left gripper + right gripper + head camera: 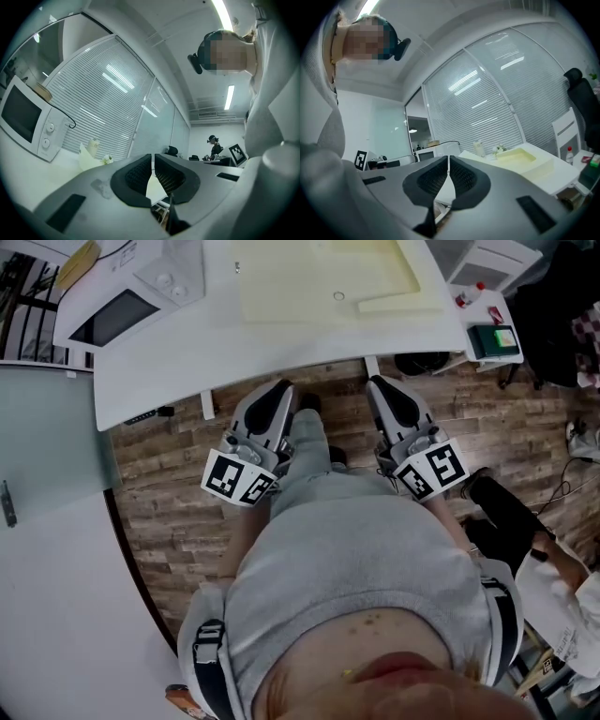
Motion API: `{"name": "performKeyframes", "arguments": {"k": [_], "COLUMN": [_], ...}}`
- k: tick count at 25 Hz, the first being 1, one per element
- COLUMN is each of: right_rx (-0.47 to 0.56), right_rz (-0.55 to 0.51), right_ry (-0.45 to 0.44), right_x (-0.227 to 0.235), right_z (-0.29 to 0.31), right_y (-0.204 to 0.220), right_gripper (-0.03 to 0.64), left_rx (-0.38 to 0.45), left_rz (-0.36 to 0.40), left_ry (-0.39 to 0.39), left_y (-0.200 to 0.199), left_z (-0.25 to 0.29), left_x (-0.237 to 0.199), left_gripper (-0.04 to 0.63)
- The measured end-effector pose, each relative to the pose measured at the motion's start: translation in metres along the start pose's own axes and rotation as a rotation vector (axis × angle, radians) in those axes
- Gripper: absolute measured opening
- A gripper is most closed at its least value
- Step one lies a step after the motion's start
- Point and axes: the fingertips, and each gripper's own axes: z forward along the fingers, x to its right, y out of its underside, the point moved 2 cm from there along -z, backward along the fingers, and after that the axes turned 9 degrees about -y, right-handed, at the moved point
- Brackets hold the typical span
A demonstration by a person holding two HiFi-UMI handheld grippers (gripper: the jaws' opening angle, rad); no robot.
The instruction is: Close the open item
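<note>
A white microwave with a dark window stands at the back left of the white table. In the left gripper view the microwave shows its door lying flush with its body. Both grippers are held low against the person's body, short of the table's front edge. My left gripper is shut, pads together and nothing between them. My right gripper is likewise shut and empty. Neither touches anything.
A cream foam tray lies on the table's middle, with a small bottle beyond it. A side stand at the right carries a green device and a red-capped bottle. A glass partition is on the left, and another person is at lower right.
</note>
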Motion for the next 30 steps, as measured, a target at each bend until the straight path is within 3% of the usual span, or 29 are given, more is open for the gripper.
{"name": "performKeyframes", "arguments": {"k": [9, 15, 30], "right_rx": [0.026, 0.048, 0.037], "right_rz": [-0.032, -0.039, -0.034], "right_ry": [0.027, 0.059, 0.113], "right_x": [0.035, 0.075, 0.132], "right_z": [0.048, 0.09, 0.171], "right_y": [-0.018, -0.031, -0.047], "right_gripper": [0.069, 0.069, 0.069], "left_rx": [0.02, 0.008, 0.002], "left_rz": [0.013, 0.081, 0.057], "left_ry": [0.039, 0.068, 0.102], "left_y": [-0.01, -0.025, -0.048], "left_z": [0.051, 0.096, 0.168], "left_x": [-0.043, -0.08, -0.154], "left_gripper": [0.026, 0.026, 0.026]}}
